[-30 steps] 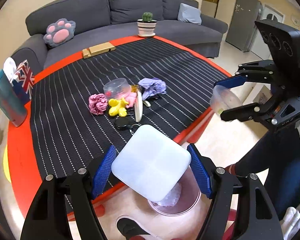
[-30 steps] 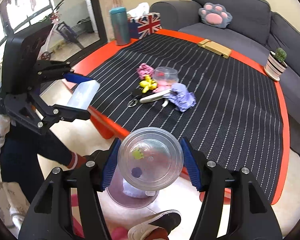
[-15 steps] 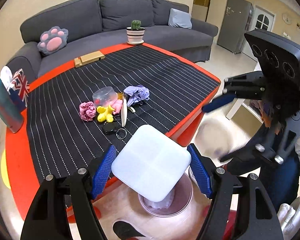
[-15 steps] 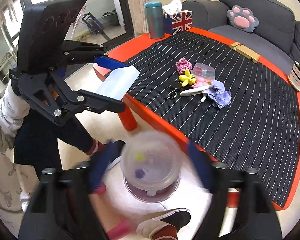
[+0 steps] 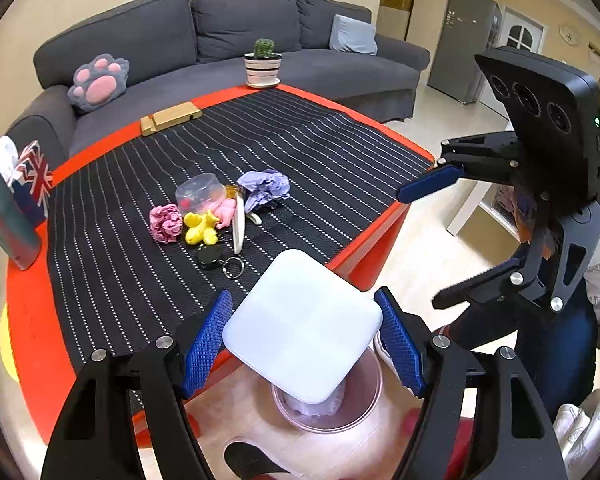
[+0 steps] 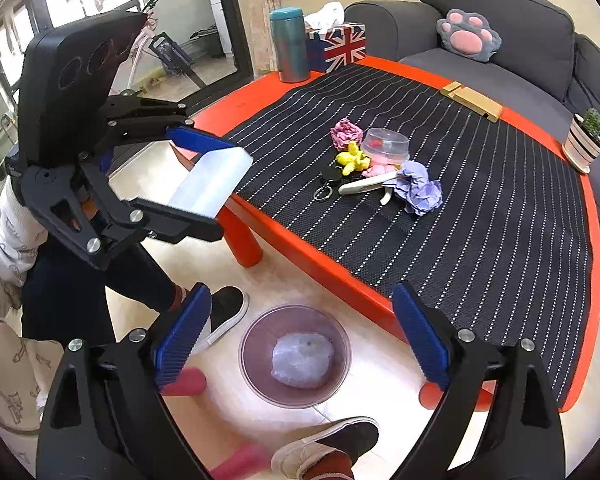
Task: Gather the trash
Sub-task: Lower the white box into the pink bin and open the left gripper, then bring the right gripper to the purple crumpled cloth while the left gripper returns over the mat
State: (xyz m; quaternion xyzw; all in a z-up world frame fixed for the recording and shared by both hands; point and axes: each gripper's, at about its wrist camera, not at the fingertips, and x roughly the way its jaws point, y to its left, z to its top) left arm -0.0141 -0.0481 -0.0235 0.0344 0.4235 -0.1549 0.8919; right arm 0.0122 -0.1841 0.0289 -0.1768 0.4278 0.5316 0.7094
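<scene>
Directly above the bin [image 6: 294, 354], our left gripper [image 5: 304, 340] squeezes a white plastic box [image 5: 302, 330] by opposite sides, seemingly light, smooth and slippery, while our right gripper [image 6: 300, 336] is opening, empty.

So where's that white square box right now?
The white square box sits clamped in the left gripper, held off the red table's edge directly above the pink bin on the floor.

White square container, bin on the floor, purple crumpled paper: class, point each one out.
White square container [image 5: 302, 330], left wrist view, middle of its flat base.
Bin [image 6: 256, 336], right wrist view, its left inner wall.
Purple crumpled paper [image 6: 420, 186], right wrist view, centre of the wad.
</scene>
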